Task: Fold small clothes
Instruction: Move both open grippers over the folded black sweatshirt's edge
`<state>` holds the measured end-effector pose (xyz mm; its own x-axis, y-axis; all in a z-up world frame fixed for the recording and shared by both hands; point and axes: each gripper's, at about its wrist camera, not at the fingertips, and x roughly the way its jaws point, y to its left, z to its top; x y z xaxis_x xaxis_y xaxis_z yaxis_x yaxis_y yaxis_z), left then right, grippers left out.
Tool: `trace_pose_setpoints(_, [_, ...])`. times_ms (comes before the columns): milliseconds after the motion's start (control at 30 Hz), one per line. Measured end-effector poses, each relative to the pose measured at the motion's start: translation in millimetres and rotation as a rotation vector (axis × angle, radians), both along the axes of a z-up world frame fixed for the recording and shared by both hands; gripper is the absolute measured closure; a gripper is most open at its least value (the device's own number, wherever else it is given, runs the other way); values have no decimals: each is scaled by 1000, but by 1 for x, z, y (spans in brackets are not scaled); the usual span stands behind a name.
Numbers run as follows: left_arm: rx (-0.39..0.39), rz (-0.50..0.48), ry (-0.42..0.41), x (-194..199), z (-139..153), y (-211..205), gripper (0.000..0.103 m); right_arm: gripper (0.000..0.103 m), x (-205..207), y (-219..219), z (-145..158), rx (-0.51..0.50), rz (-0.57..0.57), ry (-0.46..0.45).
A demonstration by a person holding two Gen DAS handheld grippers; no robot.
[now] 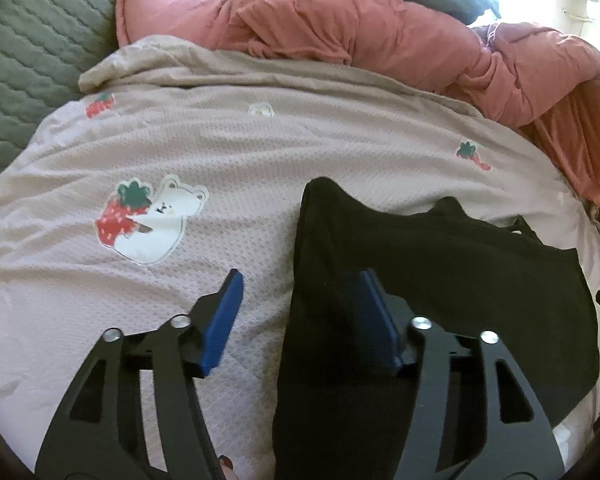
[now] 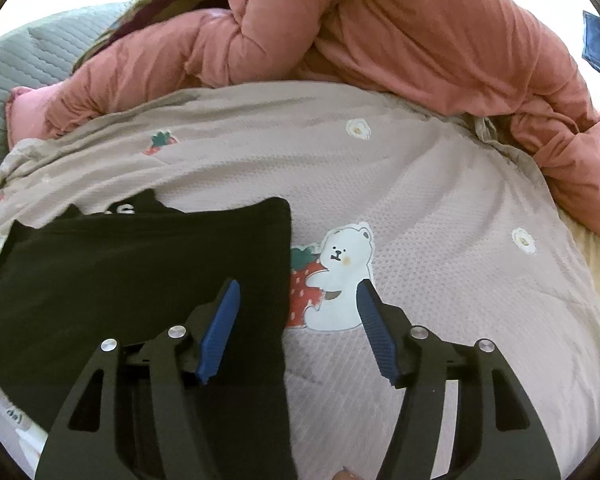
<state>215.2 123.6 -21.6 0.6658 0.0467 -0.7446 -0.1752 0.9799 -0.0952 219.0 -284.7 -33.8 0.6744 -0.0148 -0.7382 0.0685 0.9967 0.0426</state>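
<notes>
bear-print blanket (image 1: pixel 228 152) under folded black garment (image 1: pixel 440 264); left tool (image 1: pixel 300 284), right tool (image 2: pixel 298 292) spread, straddling its edges.

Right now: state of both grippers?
Left gripper: open, holding nothing, over the black garment's left edge.
Right gripper: open, holding nothing, over its right edge.
</notes>
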Motion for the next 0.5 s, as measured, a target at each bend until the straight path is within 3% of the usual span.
trace_pose_setpoints(333, [36, -28, -45, -17, 25, -12, 35, 39, -30, 20, 22, 39, 79, -42])
trace_pose_setpoints(500, [-1, -51, -69, -30, 34, -16, 33, 34, -40, 36, 26, 56, 131, -43])
